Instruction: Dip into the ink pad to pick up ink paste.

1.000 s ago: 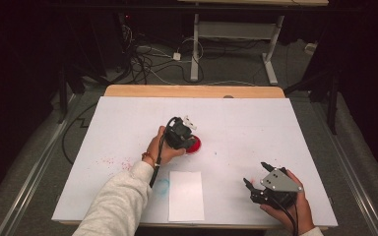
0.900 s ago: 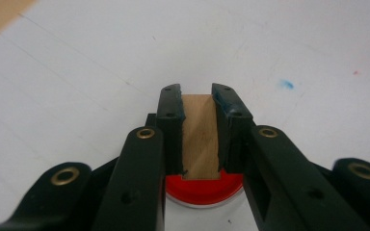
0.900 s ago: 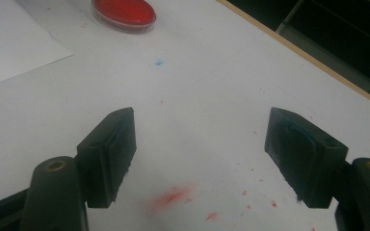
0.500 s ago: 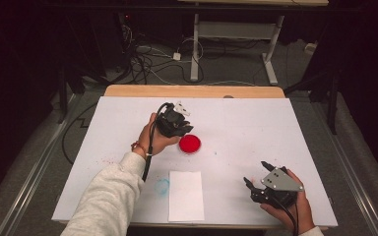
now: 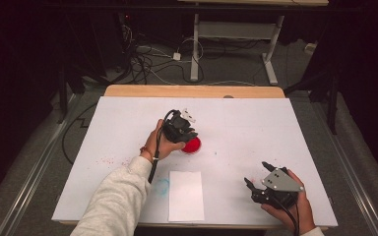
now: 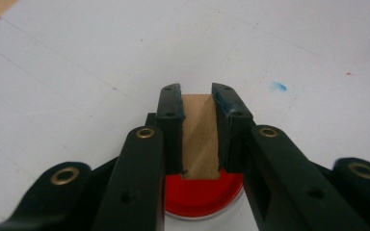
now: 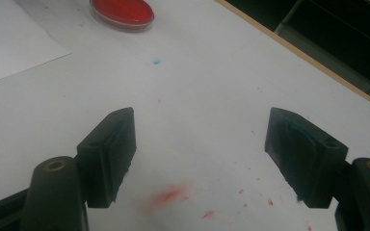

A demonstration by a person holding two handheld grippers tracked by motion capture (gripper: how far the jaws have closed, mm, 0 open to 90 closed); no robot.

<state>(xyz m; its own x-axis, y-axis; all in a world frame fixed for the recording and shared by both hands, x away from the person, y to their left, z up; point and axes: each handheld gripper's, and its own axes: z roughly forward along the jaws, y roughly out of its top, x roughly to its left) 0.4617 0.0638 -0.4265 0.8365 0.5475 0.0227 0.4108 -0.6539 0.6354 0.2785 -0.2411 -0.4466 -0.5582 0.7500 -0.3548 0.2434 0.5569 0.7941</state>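
The left gripper (image 6: 196, 96) is clenched on a small wooden block (image 6: 200, 137), most likely a stamp, which stands upright between its two black jaws at the centre of the left gripper view. Just below the block, at the bottom centre of that frame, lies a round red ink pad (image 6: 202, 195) in a shallow clear dish; whether the block's underside touches the ink cannot be told. In the high view the left gripper (image 5: 184, 132) sits at mid-frame with the ink pad (image 5: 193, 145) peeking out at its lower right. Below it, near the bottom edge, lies a blank white paper sheet (image 5: 185, 194) on the white table cover (image 5: 256, 128), beside a faint blue ring mark (image 5: 162, 186).

The right gripper (image 5: 256, 183) rests at the lower right with its jaws released and nothing between them.

The step in hand looks like inking the stamp. The next move probably calls for lifting the block straight up, carrying it toward the frame's bottom and pressing it flat on the paper.
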